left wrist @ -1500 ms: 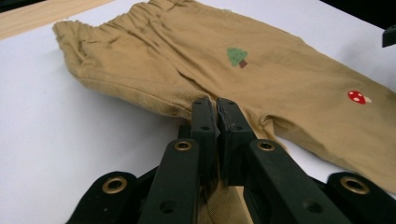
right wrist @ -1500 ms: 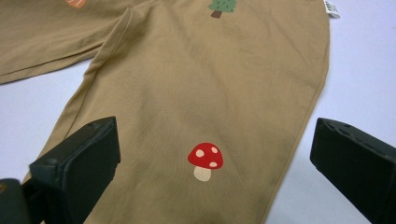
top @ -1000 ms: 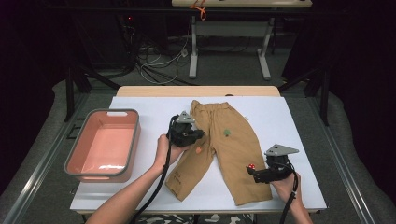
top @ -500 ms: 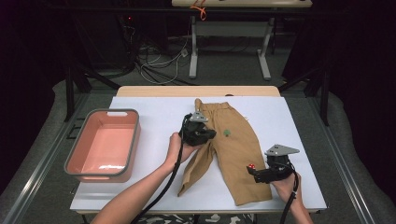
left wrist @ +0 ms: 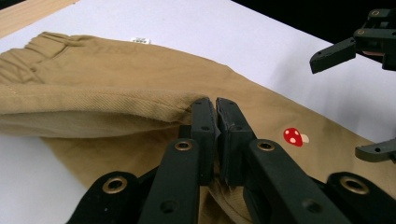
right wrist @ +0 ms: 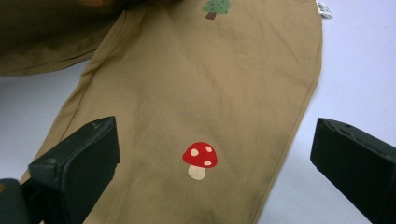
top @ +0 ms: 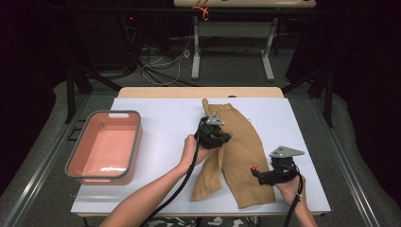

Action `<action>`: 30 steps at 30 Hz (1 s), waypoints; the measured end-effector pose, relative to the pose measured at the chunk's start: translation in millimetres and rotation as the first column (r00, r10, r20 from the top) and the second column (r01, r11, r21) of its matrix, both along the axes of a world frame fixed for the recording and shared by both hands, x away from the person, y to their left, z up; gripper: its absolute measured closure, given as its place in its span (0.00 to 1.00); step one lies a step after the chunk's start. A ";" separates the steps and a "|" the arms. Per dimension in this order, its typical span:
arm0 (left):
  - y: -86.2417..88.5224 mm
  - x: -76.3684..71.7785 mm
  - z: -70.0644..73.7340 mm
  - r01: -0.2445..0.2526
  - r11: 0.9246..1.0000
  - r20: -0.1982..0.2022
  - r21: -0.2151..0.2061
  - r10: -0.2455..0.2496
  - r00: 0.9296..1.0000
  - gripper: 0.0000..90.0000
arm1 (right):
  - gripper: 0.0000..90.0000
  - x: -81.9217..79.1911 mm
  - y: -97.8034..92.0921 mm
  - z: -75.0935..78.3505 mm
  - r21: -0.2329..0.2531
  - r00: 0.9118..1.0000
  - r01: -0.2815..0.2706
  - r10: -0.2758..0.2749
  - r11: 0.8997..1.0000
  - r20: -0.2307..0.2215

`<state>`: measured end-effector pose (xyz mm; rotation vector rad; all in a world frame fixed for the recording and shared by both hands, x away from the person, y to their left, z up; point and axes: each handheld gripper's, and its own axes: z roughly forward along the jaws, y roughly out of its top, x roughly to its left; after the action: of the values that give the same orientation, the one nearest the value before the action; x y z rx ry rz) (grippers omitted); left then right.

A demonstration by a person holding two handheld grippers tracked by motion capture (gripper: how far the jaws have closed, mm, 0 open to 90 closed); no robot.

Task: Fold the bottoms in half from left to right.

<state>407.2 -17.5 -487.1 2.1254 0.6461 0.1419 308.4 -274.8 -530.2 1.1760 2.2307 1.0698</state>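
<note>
Tan trousers (top: 243, 153) lie on the white table (top: 156, 118), waistband at the far end. My left gripper (top: 223, 137) is shut on the trousers' side edge (left wrist: 116, 100) and holds that fold raised over the middle of the garment. The closed jaws (left wrist: 215, 103) pinch the cloth seam. My right gripper (top: 257, 172) is open low over the right leg, its jaws either side of a red mushroom print (right wrist: 200, 158). That mushroom (left wrist: 293, 136) and the right gripper's open jaws (left wrist: 350, 102) also appear in the left gripper view. A green tree print (right wrist: 217, 7) lies farther up the leg.
A pink basin (top: 78, 166) stands at the table's left side. A wooden strip (top: 198, 92) runs along the table's far edge. Beyond it are loose cables (top: 161, 61) on the floor and another table's legs (top: 195, 47).
My left gripper has carried the trousers' left edge to the right and farther away, folding that side over the middle. The right gripper has stayed where it was, still open.
</note>
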 end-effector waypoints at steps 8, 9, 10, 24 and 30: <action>-18.4 2.5 -5.8 0.015 1.000 0.003 0.002 -0.015 1.000 0.96 | 0.01 -0.8 -0.8 1.8 0.004 1.000 0.009 -0.009 1.000 -0.005; -20.6 2.4 -6.6 0.016 1.000 -0.002 0.000 -0.016 1.000 0.96 | 0.01 -0.6 -1.3 1.8 0.002 1.000 0.004 -0.004 1.000 0.003; -22.6 2.6 -7.6 0.015 1.000 -0.009 -0.002 -0.015 1.000 0.96 | 0.01 -0.9 -0.5 1.6 0.018 1.000 0.009 -0.009 1.000 0.002; -50.9 5.8 -22.9 0.040 0.999 -0.018 0.028 -0.040 0.999 0.96 | 0.01 -0.7 -0.8 2.1 0.008 1.000 0.005 -0.005 1.000 0.003; -62.2 8.2 -33.5 0.044 0.998 -0.033 0.037 -0.042 0.999 0.95 | 0.01 -0.1 -0.4 1.3 0.001 1.000 0.001 -0.001 1.000 -0.006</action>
<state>415.4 -79.7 -520.7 2.1802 0.6205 0.0968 308.3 -275.2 -528.9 1.1825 2.2336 1.0688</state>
